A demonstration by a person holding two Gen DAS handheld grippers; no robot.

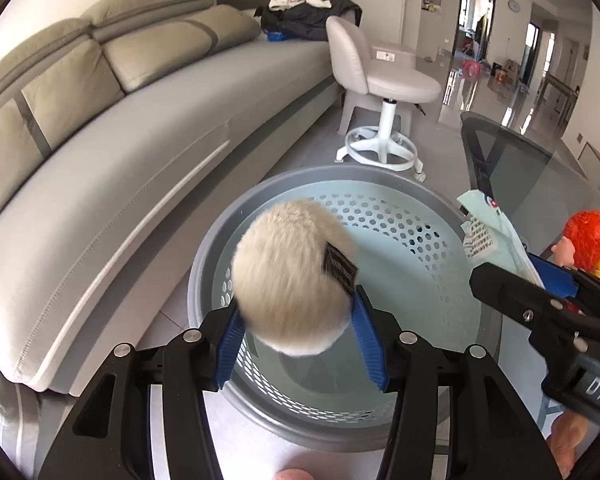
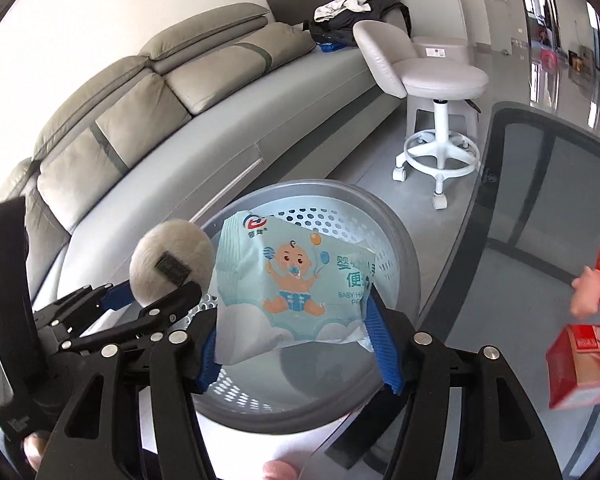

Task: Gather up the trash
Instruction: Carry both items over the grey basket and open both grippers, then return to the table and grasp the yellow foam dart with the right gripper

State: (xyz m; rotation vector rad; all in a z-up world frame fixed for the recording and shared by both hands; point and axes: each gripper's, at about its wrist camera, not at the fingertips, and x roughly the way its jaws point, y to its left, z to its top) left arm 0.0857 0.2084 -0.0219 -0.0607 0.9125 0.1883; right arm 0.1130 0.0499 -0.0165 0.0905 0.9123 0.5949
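Note:
My left gripper is shut on a cream fluffy ball with a dark patch and holds it over the open round bin. The ball also shows in the right wrist view, with the left gripper below it. My right gripper is shut on a pale blue baby-wipes packet above the same bin. The packet and the right gripper's finger show at the right of the left wrist view. The bin has a grey rim and a perforated pale blue wall.
A grey sofa runs along the left. A white swivel stool stands beyond the bin. A glass table lies to the right, with a red-haired doll and a red box on it.

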